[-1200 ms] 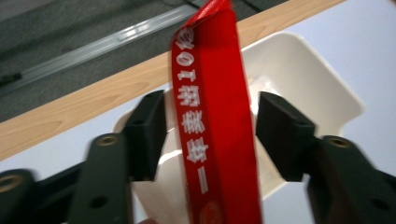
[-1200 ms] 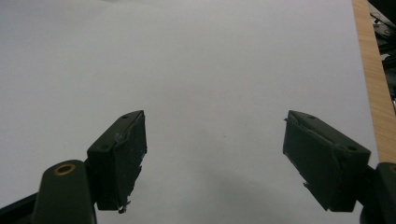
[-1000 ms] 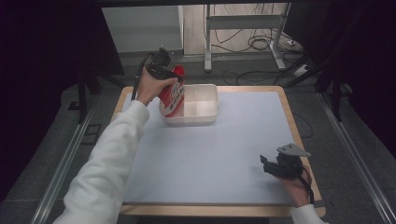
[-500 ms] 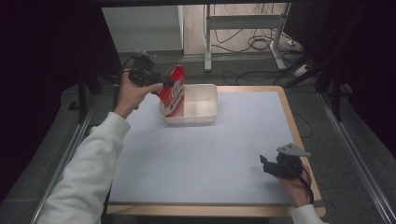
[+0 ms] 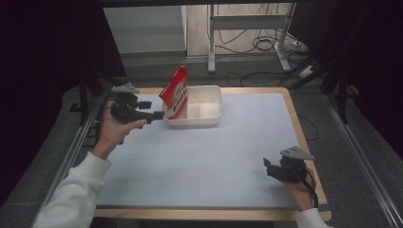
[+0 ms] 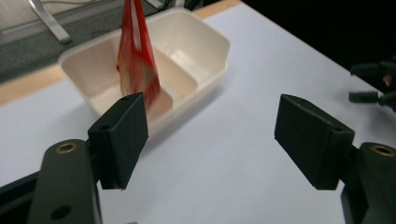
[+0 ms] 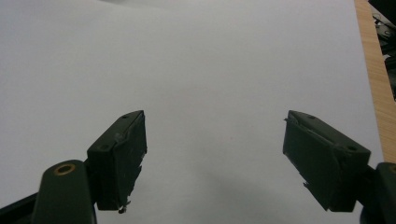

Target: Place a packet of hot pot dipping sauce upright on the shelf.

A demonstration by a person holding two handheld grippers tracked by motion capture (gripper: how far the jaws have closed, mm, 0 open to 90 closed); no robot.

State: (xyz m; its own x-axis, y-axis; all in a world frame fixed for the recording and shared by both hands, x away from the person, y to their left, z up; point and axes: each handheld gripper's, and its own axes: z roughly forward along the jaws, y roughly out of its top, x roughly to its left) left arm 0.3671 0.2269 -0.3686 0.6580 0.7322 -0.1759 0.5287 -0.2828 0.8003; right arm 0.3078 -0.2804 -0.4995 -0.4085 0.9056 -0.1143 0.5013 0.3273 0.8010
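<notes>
A red snack bag point(image 5: 175, 91) stands tilted in the left end of a cream two-compartment tray point(image 5: 213, 116) at the back of the white mat. In the left gripper view the red snack bag point(image 6: 135, 56) leans in the tray point(image 6: 212, 44) just beyond the jaws. My left gripper point(image 5: 156, 115) is open, a short way left of the tray, holding nothing. My right gripper point(image 5: 267, 168) rests low at the front right of the mat, open and empty; its jaws stand wide apart over the bare mat point(image 7: 205, 70).
The white mat point(image 5: 204, 156) lies on a wooden table point(image 5: 294, 114) with a rim showing at the right and front. Metal rails point(image 5: 366, 166) run along both sides. A table frame and cables point(image 5: 256, 45) lie on the floor behind.
My left gripper has let go of the red bag, leaving it standing in the tray, and has drawn back left and toward the person. The right gripper has stayed put.
</notes>
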